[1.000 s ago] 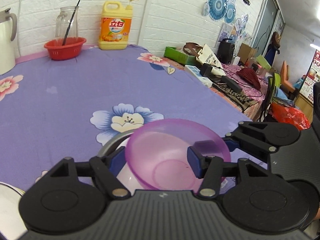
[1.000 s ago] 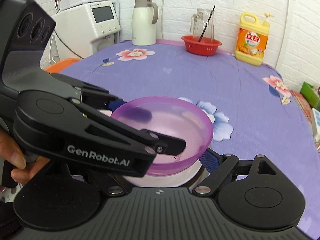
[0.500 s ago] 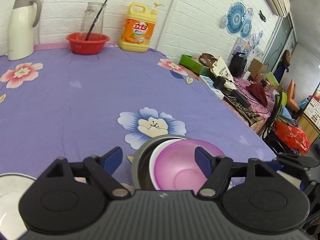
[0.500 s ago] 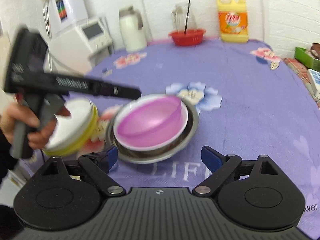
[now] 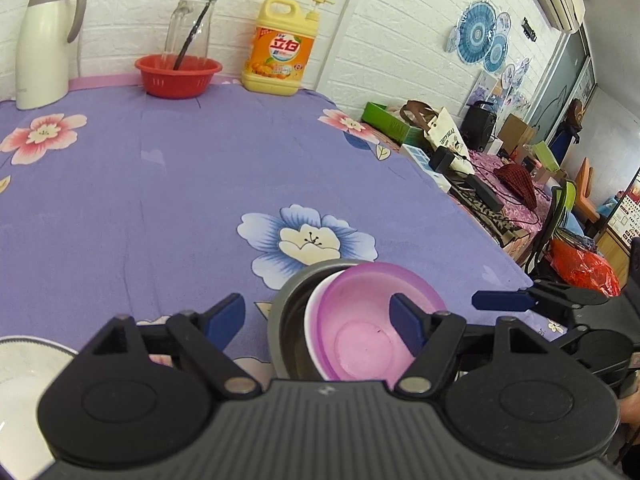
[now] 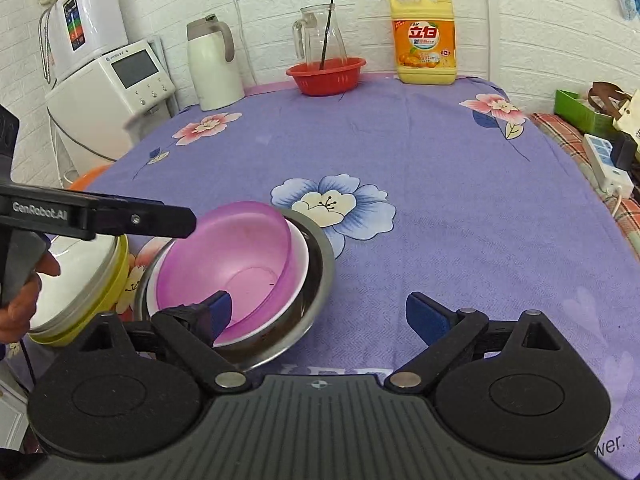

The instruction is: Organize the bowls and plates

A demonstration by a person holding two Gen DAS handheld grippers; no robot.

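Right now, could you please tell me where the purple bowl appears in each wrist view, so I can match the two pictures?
Left wrist view: the purple bowl sits low and right of centre, nested in a white bowl inside a steel bowl.
Right wrist view: the purple bowl lies low and left of centre, tilted in the same stack.
Shared landmark: the blue flower print just beyond the stack.

Both my wrist cameras look down along my fingers, close over the tabletop (image 5: pixel 160 200), sharing the nested bowls (image 6: pixel 240 264).
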